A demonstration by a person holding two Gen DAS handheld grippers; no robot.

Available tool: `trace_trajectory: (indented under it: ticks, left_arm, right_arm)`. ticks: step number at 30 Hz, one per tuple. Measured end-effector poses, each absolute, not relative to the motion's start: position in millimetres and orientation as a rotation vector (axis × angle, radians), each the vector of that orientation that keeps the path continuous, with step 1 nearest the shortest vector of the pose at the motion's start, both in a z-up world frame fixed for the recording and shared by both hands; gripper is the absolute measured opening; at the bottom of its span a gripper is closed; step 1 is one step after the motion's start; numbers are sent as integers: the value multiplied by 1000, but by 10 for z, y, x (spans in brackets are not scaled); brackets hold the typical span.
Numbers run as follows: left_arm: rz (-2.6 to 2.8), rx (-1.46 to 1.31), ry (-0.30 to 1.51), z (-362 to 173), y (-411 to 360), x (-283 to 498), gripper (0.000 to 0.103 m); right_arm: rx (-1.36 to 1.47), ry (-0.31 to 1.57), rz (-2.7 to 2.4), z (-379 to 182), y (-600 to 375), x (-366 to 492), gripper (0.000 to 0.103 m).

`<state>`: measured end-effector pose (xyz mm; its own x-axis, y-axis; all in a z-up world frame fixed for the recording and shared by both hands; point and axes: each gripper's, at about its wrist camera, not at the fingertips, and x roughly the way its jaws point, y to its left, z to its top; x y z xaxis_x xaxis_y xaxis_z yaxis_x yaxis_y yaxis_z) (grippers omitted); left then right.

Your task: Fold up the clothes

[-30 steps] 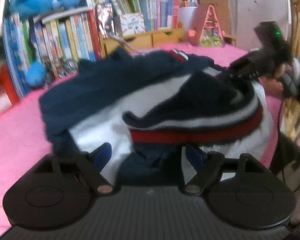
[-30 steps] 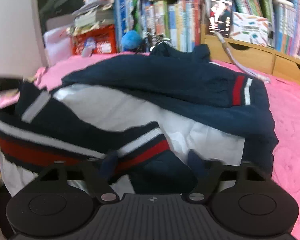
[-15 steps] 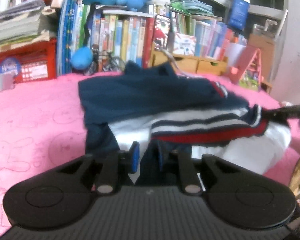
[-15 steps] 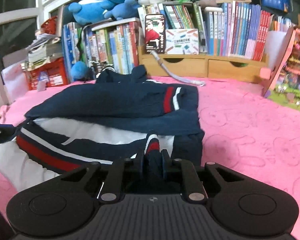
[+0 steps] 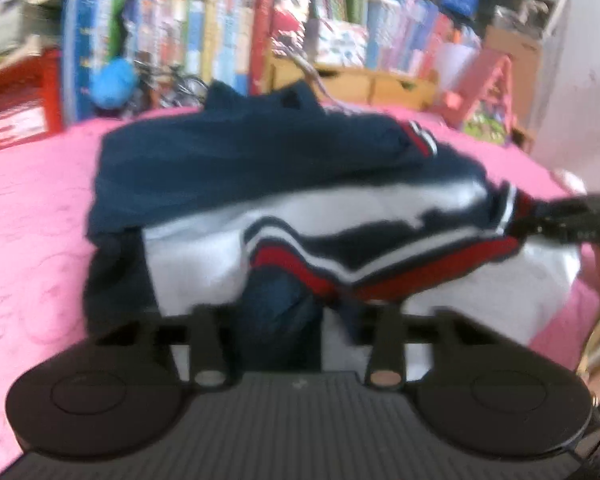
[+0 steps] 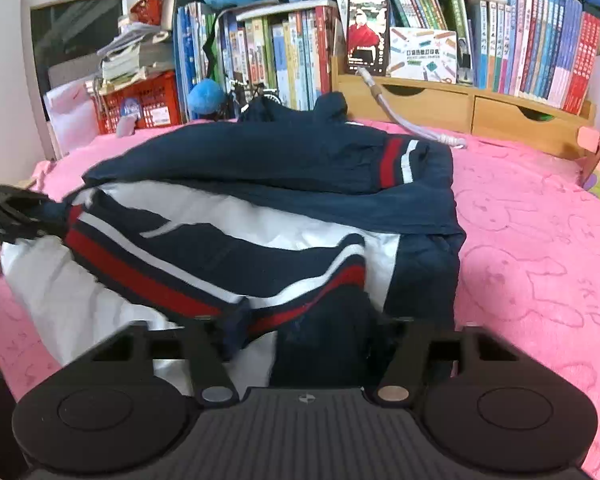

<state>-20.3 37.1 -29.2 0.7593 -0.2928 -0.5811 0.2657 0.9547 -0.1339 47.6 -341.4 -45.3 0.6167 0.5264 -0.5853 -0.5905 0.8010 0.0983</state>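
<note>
1. Left wrist view — left gripper (image 5: 284, 320) pinched narrow on the hem of the jacket (image 5: 260, 168), which lies on the pink blanket (image 5: 32, 216); right gripper (image 5: 556, 220) grips the hem's far end.
2. Right wrist view — right gripper (image 6: 300, 336) clamped on the navy hem; bookshelf (image 6: 440, 52) behind.

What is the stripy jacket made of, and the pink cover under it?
The jacket looks like thin woven cloth outside, matte navy that creases softly, with a smoother white lining and what seems a ribbed knit hem in red and white. The pink cover looks like soft, fuzzy fleece, pressed with faint bunny outlines.
</note>
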Motion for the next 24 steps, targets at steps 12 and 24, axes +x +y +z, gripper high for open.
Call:
trace_trajectory:
  ticks: [12,24]
  left_arm:
    - [-144,88,340,641,563,533,18]
    - [-36,103,474,9,967,1936,18]
  right_arm:
    - [-181,281,590,615,-2994,941,17]
    - [-239,382,481,164,-2312,2595,17]
